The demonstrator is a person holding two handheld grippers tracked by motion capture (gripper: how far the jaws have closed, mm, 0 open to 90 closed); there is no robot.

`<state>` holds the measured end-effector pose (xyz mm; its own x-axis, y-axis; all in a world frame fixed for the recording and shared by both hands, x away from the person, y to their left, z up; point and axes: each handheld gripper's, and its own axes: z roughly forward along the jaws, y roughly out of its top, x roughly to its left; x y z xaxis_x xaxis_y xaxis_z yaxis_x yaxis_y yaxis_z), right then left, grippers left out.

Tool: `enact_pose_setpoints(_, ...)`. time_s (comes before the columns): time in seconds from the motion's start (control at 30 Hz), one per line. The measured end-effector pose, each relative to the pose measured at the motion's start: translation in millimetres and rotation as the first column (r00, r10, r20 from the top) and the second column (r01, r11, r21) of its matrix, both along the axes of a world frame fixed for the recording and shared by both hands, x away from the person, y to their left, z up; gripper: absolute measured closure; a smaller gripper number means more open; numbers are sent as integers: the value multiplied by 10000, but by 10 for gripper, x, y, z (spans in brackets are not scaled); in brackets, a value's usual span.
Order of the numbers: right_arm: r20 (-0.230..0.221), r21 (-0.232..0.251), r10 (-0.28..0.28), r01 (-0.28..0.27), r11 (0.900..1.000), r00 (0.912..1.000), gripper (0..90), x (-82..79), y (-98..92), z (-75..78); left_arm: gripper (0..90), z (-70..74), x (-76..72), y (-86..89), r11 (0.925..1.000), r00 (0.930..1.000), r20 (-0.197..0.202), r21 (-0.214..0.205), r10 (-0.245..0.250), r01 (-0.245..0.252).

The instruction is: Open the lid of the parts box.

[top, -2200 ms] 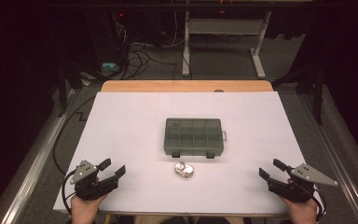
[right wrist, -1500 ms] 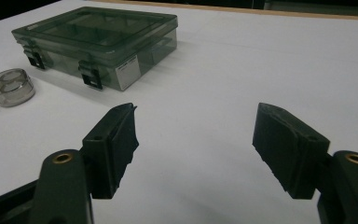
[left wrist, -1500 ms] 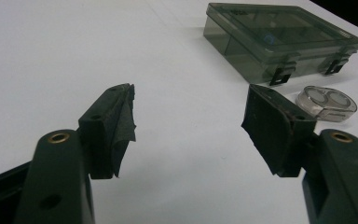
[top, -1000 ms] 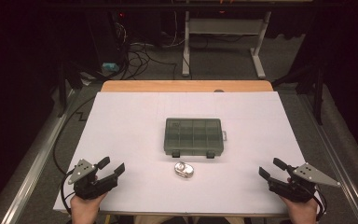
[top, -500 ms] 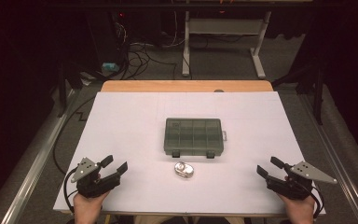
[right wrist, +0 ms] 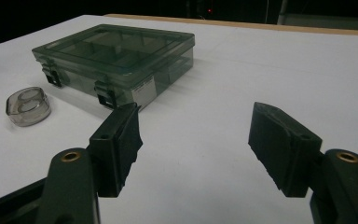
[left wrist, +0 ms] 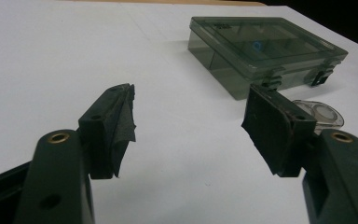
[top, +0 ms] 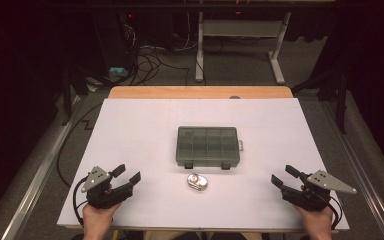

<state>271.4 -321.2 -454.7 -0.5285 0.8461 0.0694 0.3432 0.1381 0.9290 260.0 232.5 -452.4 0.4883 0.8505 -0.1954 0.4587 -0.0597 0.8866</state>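
A white sheet covers the table, with a strip of bare wood at its far edge and a dark room of cables and stands behind. Nearest, at the front corners, a person holds both tools low over the sheet. The left gripper has its jaws spread wide with nothing between them, and the right gripper is the same, wide apart and empty; both angle inward toward the middle.

Between them, a little farther in, lies a small clear oval plastic container with something pale and round inside. In the left gripper view it sits just beyond the right-hand jaw. Just behind it, close but apart, rests a translucent dark-green plastic compartment box, lid down, its two latches facing the person.

The step in hand looks like the first reach, probably for the oval container. I'd bring one gripper in low and level, line the jaws across the container's narrow width, and close gently, since smooth plastic on paper may skate away. The other gripper could steady the box before the latches are tried. What the box holds I cannot tell.
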Motion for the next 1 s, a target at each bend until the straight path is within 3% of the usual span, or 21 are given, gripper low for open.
enact_pose_setpoints(0.7,78,-58,388,-387,9992,9992,340,91,166,17,339,5,87,-152,9990,9990,23,9,-455,455)
enact_pose_setpoints(0.83,65,-101,498,-498,9987,9987,345,107,204,14,343,-10,113,-177,9980,9983,-44,-273,-579,577)
enact_pose_setpoints(1.0,112,-241,597,-594,9979,9982,350,124,249,6,350,-15,131,-225,9980,9980,-2,-136,-625,625)
